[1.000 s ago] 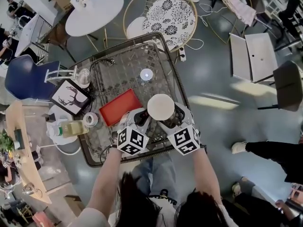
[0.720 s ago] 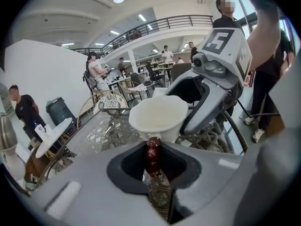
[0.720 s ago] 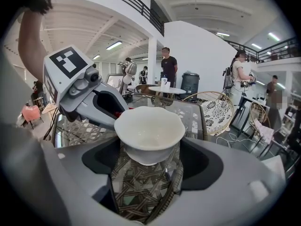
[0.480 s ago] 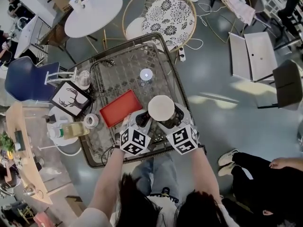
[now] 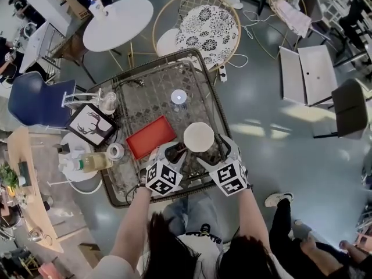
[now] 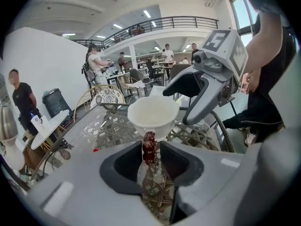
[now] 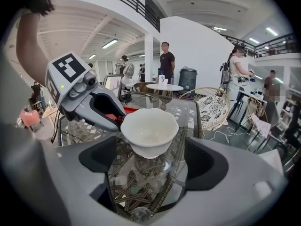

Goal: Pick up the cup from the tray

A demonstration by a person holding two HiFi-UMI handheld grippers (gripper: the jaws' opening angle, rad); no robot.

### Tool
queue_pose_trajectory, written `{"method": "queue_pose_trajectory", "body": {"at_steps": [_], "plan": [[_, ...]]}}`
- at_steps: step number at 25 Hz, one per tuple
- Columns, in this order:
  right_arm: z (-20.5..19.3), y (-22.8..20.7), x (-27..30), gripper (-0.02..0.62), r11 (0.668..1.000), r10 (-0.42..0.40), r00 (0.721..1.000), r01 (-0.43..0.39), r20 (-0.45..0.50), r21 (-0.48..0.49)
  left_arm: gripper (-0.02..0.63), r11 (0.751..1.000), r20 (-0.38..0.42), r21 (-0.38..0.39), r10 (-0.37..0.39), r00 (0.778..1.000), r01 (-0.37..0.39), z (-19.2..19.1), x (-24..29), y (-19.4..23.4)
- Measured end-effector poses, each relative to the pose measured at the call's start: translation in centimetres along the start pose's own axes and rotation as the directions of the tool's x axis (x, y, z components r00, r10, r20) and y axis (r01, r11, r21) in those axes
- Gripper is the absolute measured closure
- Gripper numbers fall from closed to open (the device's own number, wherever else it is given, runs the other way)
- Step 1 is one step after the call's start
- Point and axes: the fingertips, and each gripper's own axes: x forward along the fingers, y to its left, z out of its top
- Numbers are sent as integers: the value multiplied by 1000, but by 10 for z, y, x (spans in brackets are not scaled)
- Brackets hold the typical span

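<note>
So the left forearm [image 5: 132, 222] and right forearm [image 5: 254, 217] reached in from 6 o'clock. The left hand-held gripper [image 5: 174, 151] [image 6: 150, 157] pinched the cup [image 5: 199, 136] [image 6: 153, 116] [image 7: 149, 131] by its stem. The right hand-held gripper [image 5: 213, 151] [image 7: 150, 161], at its 5 o'clock, had jaws just opening wide, not touching the cup between them.

overhead, two close gripper views, cup [image 5: 198, 136] shared

The cup [image 5: 198, 136] is plain white on a dark red beaded stem [image 6: 149, 147]. The tray [image 5: 151, 137] is red, and the chair cushion [image 5: 209, 31] is white with black flowers.
</note>
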Motion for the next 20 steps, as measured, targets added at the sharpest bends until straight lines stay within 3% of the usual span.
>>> {"method": "queue_pose_trajectory", "body": {"at_steps": [6, 10, 12, 15, 20], "plan": [[26, 6, -21, 133, 999, -19, 998, 17, 55, 48, 503, 998, 56, -55, 24, 998, -21, 20, -20, 6], [44, -5, -35, 127, 976, -61, 989, 31, 132, 215, 503, 995, 95, -87, 54, 994, -46, 37, -37, 14], [54, -8, -42, 136, 967, -72, 984, 29, 163, 254, 503, 993, 124, -111, 56, 991, -42, 46, -46, 17], [71, -7, -54, 150, 961, -71, 979, 16, 191, 277, 505, 989, 174, -144, 61, 983, -36, 61, -61, 18], [97, 3, -78, 184, 972, -93, 967, 37, 237, 233, 505, 992, 202, -115, 77, 976, -54, 76, -81, 14]]}}
